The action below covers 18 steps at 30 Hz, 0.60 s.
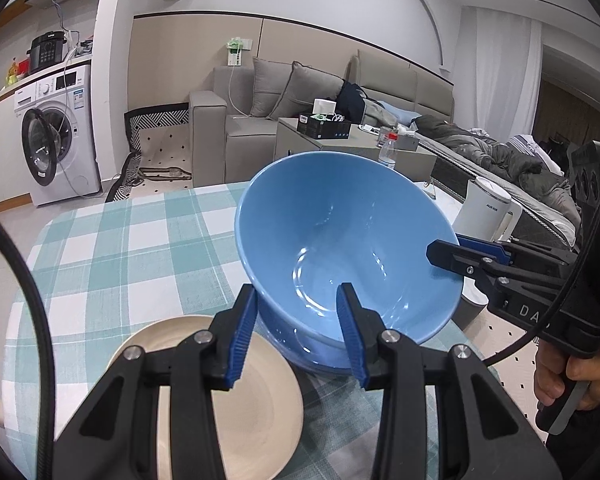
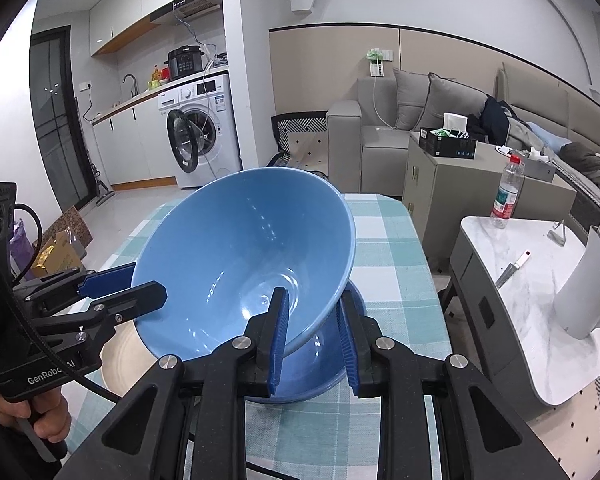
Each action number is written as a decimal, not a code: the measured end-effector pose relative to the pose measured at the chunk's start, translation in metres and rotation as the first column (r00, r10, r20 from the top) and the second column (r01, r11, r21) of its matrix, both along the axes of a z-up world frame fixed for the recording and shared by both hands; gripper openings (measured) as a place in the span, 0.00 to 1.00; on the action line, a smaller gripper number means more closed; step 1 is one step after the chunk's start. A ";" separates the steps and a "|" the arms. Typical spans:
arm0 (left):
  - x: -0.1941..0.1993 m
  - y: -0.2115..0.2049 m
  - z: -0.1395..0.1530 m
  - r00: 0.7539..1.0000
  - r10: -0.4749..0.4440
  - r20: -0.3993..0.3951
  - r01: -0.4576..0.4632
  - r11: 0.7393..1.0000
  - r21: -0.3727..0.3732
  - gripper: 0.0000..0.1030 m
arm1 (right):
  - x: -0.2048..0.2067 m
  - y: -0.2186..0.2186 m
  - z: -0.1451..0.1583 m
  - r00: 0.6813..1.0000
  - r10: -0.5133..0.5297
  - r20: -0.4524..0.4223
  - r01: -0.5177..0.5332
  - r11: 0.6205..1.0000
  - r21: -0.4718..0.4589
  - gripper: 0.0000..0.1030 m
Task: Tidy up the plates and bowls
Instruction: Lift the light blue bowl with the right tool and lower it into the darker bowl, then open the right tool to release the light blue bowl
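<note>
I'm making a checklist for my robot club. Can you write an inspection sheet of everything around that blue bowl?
Surface: table under a teal-and-white checked cloth.
Job's things: tilted blue bowl held above a second blue bowl; cream plate beside them.
Clutter: nothing seen on the cloth.
Grippers: left gripper and right gripper each clamp the tilted bowl's rim.
Cables: black cable loops past the left gripper.
Surroundings: white kettle, water bottle, washing machine, grey sofa.

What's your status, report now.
Left gripper and right gripper both clamped on the upper blue bowl rim, tilted over the lower blue bowl. Cream plate alongside. Nothing blocking.
</note>
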State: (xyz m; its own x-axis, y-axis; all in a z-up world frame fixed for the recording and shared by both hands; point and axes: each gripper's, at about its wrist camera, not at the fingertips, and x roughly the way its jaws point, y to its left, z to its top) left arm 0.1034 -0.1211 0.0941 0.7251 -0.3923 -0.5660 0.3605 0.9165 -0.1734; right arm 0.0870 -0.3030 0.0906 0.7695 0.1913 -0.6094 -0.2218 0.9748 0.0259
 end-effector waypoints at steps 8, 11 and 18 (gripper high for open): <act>0.009 0.000 -0.016 0.999 0.006 -0.034 -0.005 1.000 0.010 0.39 | 0.009 0.003 -0.019 0.999 -0.004 -0.036 0.004 1.000 -0.003 0.24; 0.012 0.000 -0.022 0.999 0.007 -0.048 -0.006 1.000 0.010 0.39 | 0.011 0.002 -0.025 0.999 -0.008 -0.051 0.007 1.000 -0.005 0.24; 0.017 -0.005 -0.033 0.998 0.003 -0.069 -0.002 1.000 0.025 0.39 | 0.015 0.001 -0.037 0.998 -0.017 -0.066 0.016 1.000 -0.014 0.24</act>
